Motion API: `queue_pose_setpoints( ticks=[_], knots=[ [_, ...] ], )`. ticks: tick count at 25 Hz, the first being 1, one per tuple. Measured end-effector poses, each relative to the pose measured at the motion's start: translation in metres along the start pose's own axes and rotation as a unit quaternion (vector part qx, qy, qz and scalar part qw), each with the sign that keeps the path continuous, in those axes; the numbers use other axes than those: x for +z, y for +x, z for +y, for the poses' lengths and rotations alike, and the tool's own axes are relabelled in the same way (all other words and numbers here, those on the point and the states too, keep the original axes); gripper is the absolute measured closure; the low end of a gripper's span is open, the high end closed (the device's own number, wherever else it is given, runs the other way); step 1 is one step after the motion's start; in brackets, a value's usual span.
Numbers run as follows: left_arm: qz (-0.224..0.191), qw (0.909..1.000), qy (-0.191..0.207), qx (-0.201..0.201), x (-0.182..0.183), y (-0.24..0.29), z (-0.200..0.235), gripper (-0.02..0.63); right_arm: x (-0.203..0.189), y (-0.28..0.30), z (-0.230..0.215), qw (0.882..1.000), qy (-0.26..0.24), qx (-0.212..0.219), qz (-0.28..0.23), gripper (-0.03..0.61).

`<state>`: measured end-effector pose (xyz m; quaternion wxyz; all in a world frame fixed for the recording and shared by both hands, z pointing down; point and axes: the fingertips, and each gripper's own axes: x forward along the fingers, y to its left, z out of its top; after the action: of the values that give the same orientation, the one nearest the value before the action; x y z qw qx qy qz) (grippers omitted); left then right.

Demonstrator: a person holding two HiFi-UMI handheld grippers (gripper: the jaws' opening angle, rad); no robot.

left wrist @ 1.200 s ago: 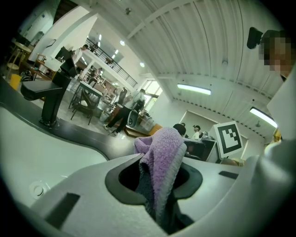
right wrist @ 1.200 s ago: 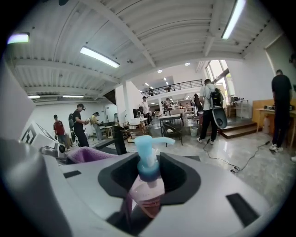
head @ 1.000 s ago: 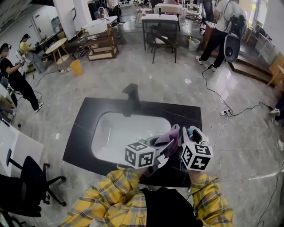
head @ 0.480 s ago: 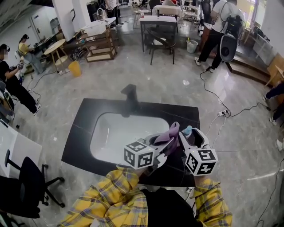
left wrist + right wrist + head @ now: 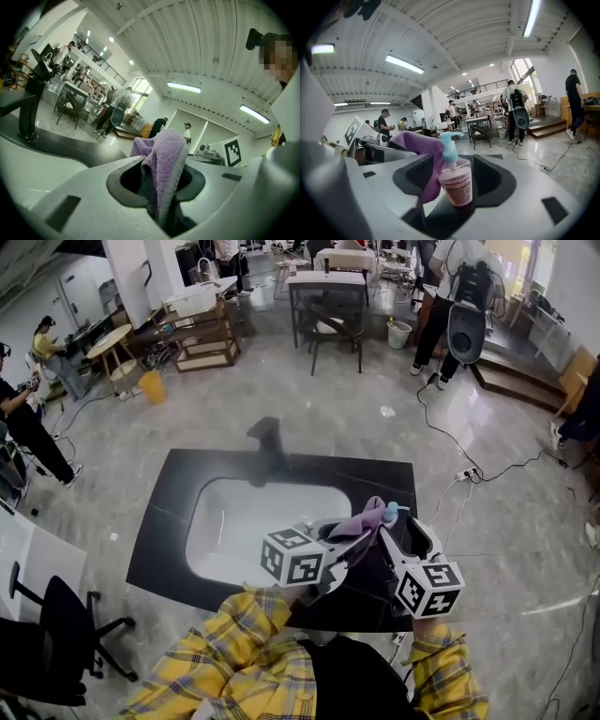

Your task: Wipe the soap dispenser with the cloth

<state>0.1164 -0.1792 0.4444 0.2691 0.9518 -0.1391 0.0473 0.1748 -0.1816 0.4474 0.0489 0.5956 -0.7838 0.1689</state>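
A small clear soap dispenser [image 5: 457,185] with pink soap and a blue pump [image 5: 390,512] stands on the black counter [image 5: 187,486] at its right end. My right gripper [image 5: 454,165] is open around it, a jaw on each side with gaps to the bottle. In the head view the right gripper [image 5: 405,532] lies just behind the pump. My left gripper [image 5: 157,180] is shut on a purple cloth [image 5: 164,161]. The cloth [image 5: 423,150] drapes against the dispenser's left side and its pump. From above, the cloth [image 5: 361,519] touches the pump.
A white sink basin [image 5: 246,521] is set in the counter, with a dark faucet [image 5: 267,442] at its far edge. The counter stands on a grey tiled floor. People, tables and chairs [image 5: 333,329] are further back. A cable [image 5: 469,474] runs across the floor on the right.
My right gripper's jaws have opened off the dispenser and the gripper has drawn back a little toward me. The left gripper still holds the cloth against the pump.
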Motion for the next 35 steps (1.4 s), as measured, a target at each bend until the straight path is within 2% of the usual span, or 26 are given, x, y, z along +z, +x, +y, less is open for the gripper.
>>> queue_pose_setpoints(
  ticks=[18, 23, 30, 32, 35],
  knots=[
    [0.054, 0.9973, -0.039, 0.031, -0.05, 0.012, 0.036, 0.526, -0.016, -0.008, 0.0, 1.0, -0.002, 0.013, 0.018, 0.341],
    [0.056, 0.9966, -0.05, 0.034, -0.054, 0.012, 0.041, 0.526, -0.02, -0.01, 0.0, 1.0, 0.002, 0.02, 0.024, 0.341],
    [0.047, 0.9977, -0.02, 0.044, -0.048, -0.001, 0.036, 0.526, -0.011, -0.01, 0.001, 0.995, -0.051, 0.077, 0.025, 0.339],
    [0.031, 0.9982, -0.035, 0.037, -0.041, -0.007, 0.033, 0.525, -0.006, -0.006, 0.0, 0.991, -0.068, 0.11, 0.029, 0.339],
    [0.013, 0.9986, -0.042, 0.029, -0.031, -0.013, 0.025, 0.525, -0.002, 0.0, 0.0, 0.983, -0.064, 0.168, 0.042, 0.339]
  ],
)
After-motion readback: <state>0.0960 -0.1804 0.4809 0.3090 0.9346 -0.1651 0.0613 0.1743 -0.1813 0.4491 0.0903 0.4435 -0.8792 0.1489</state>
